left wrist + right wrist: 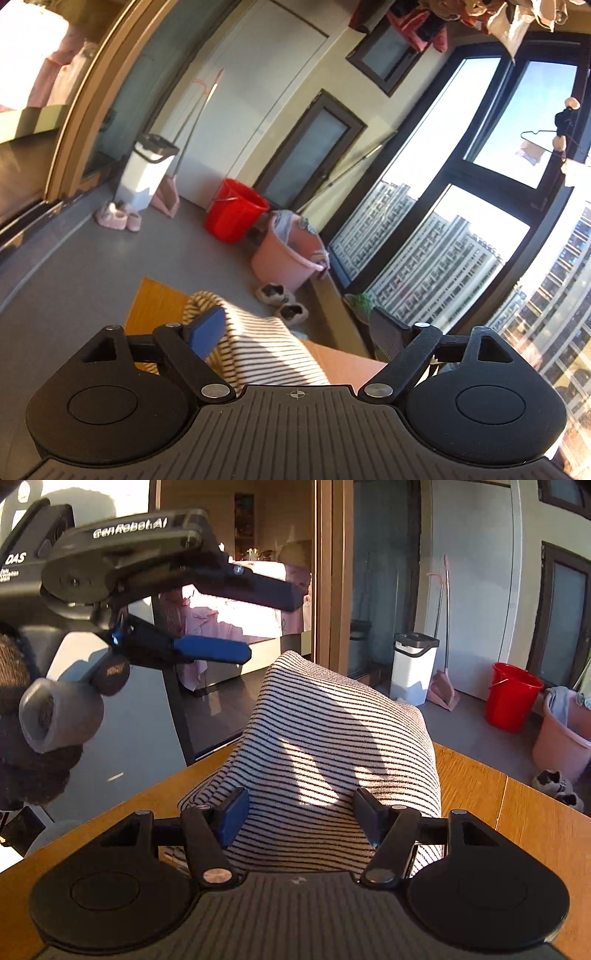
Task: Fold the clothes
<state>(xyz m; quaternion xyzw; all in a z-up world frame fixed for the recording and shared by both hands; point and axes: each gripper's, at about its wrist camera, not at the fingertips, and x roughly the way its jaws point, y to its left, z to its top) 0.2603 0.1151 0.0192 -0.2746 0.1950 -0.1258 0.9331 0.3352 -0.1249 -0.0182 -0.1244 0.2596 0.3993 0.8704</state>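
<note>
Between the right gripper's point(299, 818) two pads lies the near edge of a striped garment point(332, 753), cream with thin dark lines. The jaws stand partly apart, and whether the pads actually press the cloth I cannot tell; the fabric bulges up between and beyond them. The garment is heaped in a folded mound on a wooden table point(517, 812), its long axis running away from this gripper toward the glass door behind, its stripes crossing that axis. A rounded fold forms the far, highest end.

Up and to the left of the mound hangs the left gripper point(273, 624), seen side-on in the right wrist view, its blue-padded fingers point(210, 650) spread wide with nothing between them and clear of the cloth. A hand in a dark knitted glove point(22, 716) grips its handle, and the tool points across the table and slightly downward. From its own camera, the left gripper point(295, 328) shows the same wide gap, with the striped garment point(251, 343) lying below and behind its left pad rather than caught in it.

Farther out on the grey floor sit a red bucket point(511, 696), a pink tub point(561, 734) holding cloths, a white lidded bin point(412, 668) and a pair of slippers point(282, 302). Tall windows point(461, 221) look onto apartment blocks.
</note>
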